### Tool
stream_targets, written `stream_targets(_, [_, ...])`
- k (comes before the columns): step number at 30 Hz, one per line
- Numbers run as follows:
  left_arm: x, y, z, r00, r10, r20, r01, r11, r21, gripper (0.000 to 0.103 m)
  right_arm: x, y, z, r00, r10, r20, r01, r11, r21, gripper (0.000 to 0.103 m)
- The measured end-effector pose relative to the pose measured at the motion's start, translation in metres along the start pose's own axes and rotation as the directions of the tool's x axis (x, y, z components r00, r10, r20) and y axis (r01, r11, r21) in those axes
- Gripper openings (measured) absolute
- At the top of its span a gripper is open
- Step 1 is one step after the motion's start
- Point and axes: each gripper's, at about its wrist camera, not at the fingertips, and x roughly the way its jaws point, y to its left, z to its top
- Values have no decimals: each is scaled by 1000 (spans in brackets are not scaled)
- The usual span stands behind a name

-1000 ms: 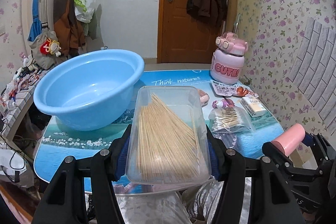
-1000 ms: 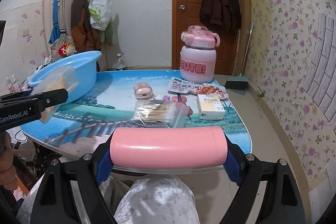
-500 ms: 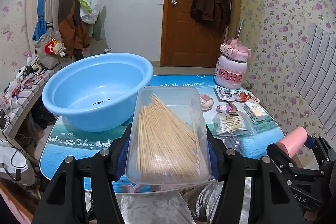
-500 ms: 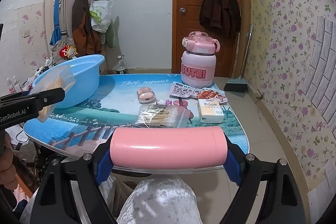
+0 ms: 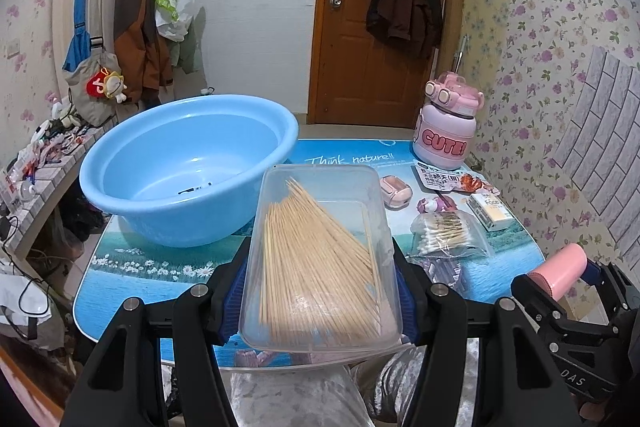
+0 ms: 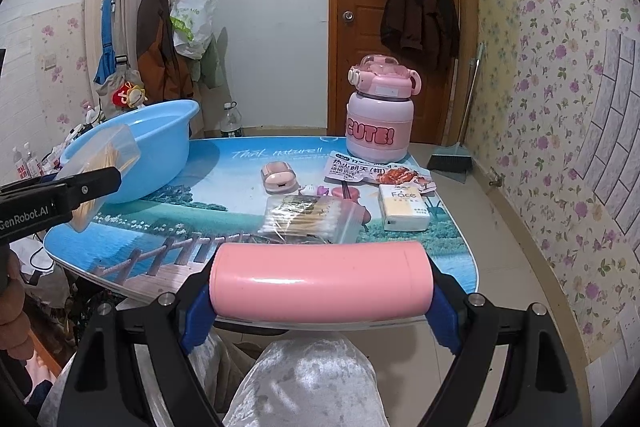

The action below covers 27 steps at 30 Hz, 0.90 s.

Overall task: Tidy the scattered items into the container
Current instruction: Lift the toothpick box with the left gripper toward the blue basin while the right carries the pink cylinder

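My left gripper [image 5: 320, 279] is shut on a clear plastic box of wooden skewers [image 5: 320, 259], held above the table's near edge, just right of the blue basin [image 5: 188, 167]. My right gripper [image 6: 320, 291] is shut on a pink cylinder [image 6: 320, 285], held crosswise off the table's near edge. The basin [image 6: 132, 151] stands at the table's left and looks empty. The skewer box [image 6: 100, 171] and the left gripper also show at the left of the right wrist view. The pink cylinder [image 5: 558, 269] shows at the right of the left wrist view.
On the table [image 6: 224, 167] lie a bag of cotton swabs [image 6: 308, 213], a small pink case [image 6: 278, 177], a snack packet [image 6: 376, 171], a "Face" tissue pack [image 6: 404, 207] and a pink "CUTE" jug [image 6: 378, 123]. A cluttered shelf [image 5: 36, 163] stands left of the table.
Both grippers have drawn back and risen slightly from the table, so basin and items look smaller and farther. Both keep hold of their objects.
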Motion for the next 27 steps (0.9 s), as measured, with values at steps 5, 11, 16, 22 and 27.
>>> stream_targets(5, [-5, 3, 5, 1000, -1, 15, 1, 1000, 9, 58, 0, 1, 2, 1000, 0, 3, 0, 1000, -7, 88])
stream_targets(11, [-15, 23, 13, 999, 32, 35, -32, 999, 2, 58, -3, 8, 15, 1000, 5, 24, -4, 1000, -31, 88])
stream_targets(16, [-24, 43, 21, 998, 48, 48, -46, 999, -27, 58, -3, 15, 26, 999, 27, 38, -26, 999, -37, 88])
stream_targets(22, [-35, 58, 37, 994, 63, 85, -60, 997, -42, 58, -1, 28, 42, 997, 55, 45, -53, 997, -58, 88])
stream_targets(27, [-44, 77, 50, 989, 102, 109, -95, 993, -64, 59, -1, 39, 62, 995, 76, 62, -71, 995, -76, 88])
